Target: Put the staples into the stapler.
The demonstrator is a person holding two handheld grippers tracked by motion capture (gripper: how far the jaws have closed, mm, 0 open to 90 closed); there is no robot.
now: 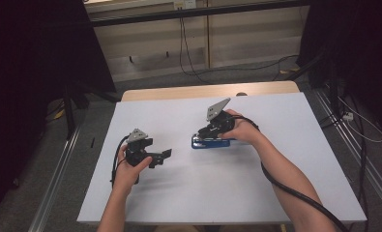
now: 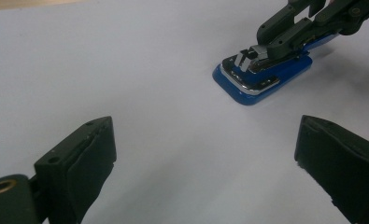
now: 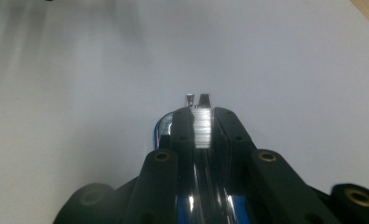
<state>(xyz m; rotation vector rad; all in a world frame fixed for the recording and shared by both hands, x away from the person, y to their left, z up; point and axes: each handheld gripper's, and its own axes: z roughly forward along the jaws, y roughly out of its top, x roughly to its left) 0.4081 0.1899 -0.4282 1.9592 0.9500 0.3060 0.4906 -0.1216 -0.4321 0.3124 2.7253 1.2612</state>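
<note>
**High view: right claw closed on blue stapler, left claw waiting wide**

High view: blue stapler (image 1: 211,142) lying flat near the middle of the white table (image 1: 285,183), long axis running roughly left to right across it. Right claw (image 1: 209,131) down on top of the stapler, jaws drawn narrow around the upper metal part, right hand (image 1: 242,129) just behind. Left claw (image 1: 162,157) well apart to the left and slightly nearer the person, jaws spread wide and holding nothing, pointed toward the stapler, left hand (image 1: 129,169) wrapped round the body.

Left gripper view: stapler (image 2: 261,74) up and to the right of the open jaws, one short rounded end turned this way, bare table between. Right claw (image 2: 266,49) pinching the chrome magazine from above, blue base still resting on the table.

Right gripper view: jaws nearly together, a strip of bright staples (image 3: 202,126) and chrome rail clamped between them, blue base (image 3: 233,205) glimpsed below.

Judged from this: right hand clearly the nearer, already in contact; any lift or opening of the top likely along the stapler's length. For the left claw, a short reach to the right needed to steady the near end of the base. Risk: base sliding on the smooth table if pulled unsupported.
</note>
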